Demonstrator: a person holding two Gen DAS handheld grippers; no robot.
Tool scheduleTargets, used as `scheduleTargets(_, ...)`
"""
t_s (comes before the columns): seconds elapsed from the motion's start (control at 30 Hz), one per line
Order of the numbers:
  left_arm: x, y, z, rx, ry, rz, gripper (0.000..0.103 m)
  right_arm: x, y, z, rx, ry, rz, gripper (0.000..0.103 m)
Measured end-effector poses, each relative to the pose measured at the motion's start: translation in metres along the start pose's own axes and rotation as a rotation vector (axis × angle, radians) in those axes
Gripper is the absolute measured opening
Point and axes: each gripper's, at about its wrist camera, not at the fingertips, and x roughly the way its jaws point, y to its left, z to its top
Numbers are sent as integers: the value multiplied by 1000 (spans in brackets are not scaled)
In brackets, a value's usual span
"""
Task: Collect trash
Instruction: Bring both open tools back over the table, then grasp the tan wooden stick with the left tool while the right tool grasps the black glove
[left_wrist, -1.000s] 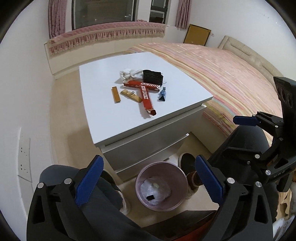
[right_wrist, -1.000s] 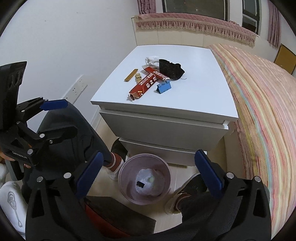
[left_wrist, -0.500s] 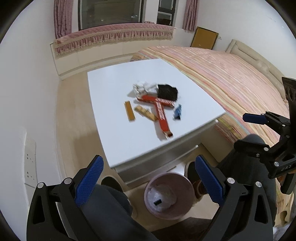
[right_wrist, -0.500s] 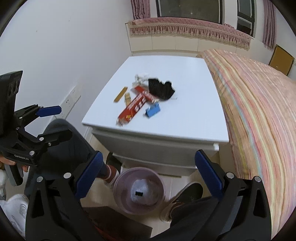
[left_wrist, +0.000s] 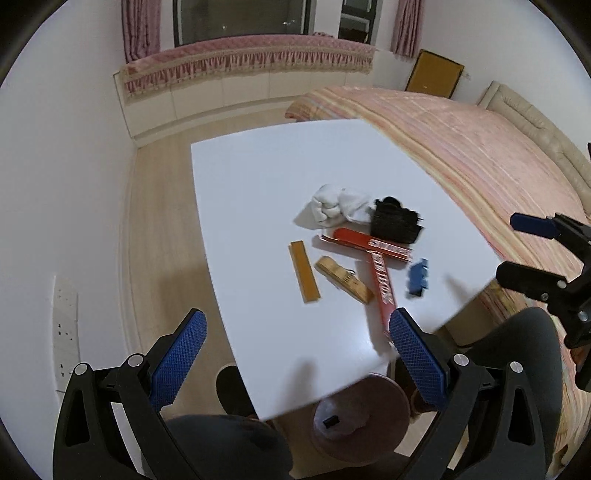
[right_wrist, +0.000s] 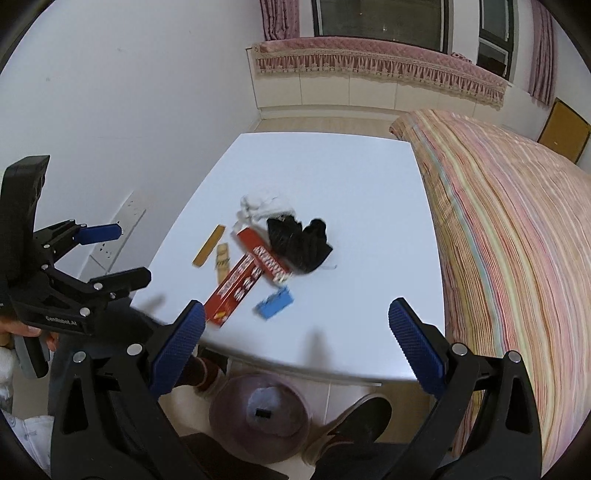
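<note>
In the left wrist view the left gripper, jaws spread wide and empty, hovers above the white cabinet top bearing red cartons and a black crumpled wrapper, while in the right wrist view the right gripper, likewise wide apart, hangs above the pink round bin on the floor.

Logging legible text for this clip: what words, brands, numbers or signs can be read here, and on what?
"GenRobot.AI": white lettering on the left gripper body, seen from the right wrist.
Red boxes: large white lettering on both, too blurred to read.
Tan stick: small dark marks, unreadable.
Blue piece, yellow strip, bin, right gripper: no readable text.
</note>
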Motion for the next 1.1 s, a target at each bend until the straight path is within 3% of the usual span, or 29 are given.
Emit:
scheduleTargets(0.3,40,8,13,-12,60,5,94,40,-9,21,-8,33,24,98)
scheduleTargets(0.73,67,8,16,-12,91,16,74,84,-23,31,6,74,61,91)
scheduleTargets(0.93,69,9,22,15,87,10,55,99,-26,33,5,91,85,84)
scheduleTargets(1.1,71,13,27,18,83,-11,38,106,-25,34,4,101,111,71)
